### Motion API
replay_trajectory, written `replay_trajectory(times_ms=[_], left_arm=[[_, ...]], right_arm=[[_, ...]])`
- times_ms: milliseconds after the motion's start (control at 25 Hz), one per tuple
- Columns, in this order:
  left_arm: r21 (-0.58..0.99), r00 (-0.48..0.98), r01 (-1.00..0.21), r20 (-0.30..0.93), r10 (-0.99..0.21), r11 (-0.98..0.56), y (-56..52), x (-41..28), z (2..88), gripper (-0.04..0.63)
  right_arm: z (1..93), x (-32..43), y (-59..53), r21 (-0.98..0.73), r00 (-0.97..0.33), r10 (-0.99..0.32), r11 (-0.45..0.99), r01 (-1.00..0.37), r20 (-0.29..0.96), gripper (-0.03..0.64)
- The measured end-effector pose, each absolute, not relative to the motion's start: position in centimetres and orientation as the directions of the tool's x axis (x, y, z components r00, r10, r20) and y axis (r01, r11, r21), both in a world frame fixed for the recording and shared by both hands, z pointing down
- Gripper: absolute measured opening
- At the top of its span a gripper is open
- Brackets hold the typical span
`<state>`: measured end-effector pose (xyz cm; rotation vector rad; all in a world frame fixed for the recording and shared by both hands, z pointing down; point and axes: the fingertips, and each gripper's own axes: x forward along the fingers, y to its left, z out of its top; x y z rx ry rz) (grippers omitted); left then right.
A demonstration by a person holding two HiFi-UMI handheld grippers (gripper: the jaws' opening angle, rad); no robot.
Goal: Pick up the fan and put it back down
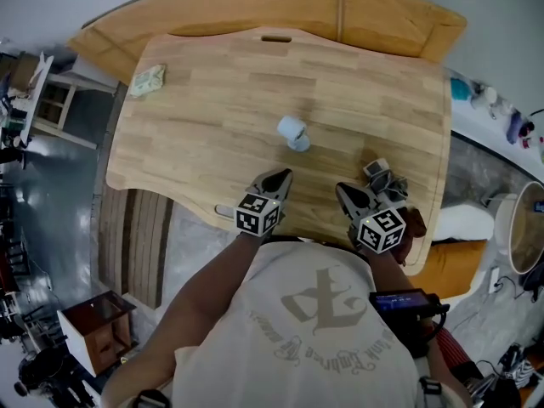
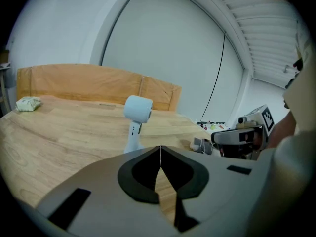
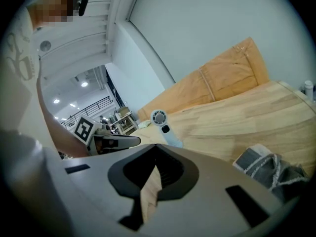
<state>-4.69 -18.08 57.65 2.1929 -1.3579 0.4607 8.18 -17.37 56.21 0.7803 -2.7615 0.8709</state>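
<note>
1 fan (image 1: pixel 293 132): upright, middle of table (image 1: pixel 204 109).
Left gripper (image 2: pixel 160 149): over table's near edge, jaws closed, empty.
Right gripper (image 3: pixel 155 149): over table's near edge, jaws closed, empty.
Grey bundle (image 1: pixel 384 178): table's near right corner.
Rag (image 1: pixel 146 80): table's far left corner.

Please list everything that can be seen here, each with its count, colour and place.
Table: one, light wood, centre.
Fan: one, pale blue, upright at mid-table.
Cloth: one, pale, crumpled at the table's far left.
Bundle: one, grey, on the table beside the right gripper.
Board: one, orange-brown, behind the table.
Cabinet: one, brown and white, on the floor at lower left.
Left gripper: one, grey, shut, empty.
Right gripper: one, grey, shut, empty.
</note>
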Motion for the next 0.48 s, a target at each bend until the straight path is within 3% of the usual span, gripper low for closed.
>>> replay_trajectory(times_ms=[480], left_arm=[[0.2,0.394,-0.918,0.561,-0.728,-0.343,-22.5,-6.4,61.0,0.012]], right_arm=[[57.6,7.7,-18.6,-0.503,-0.833,-0.431,0.665,-0.553,0.346,0.013]])
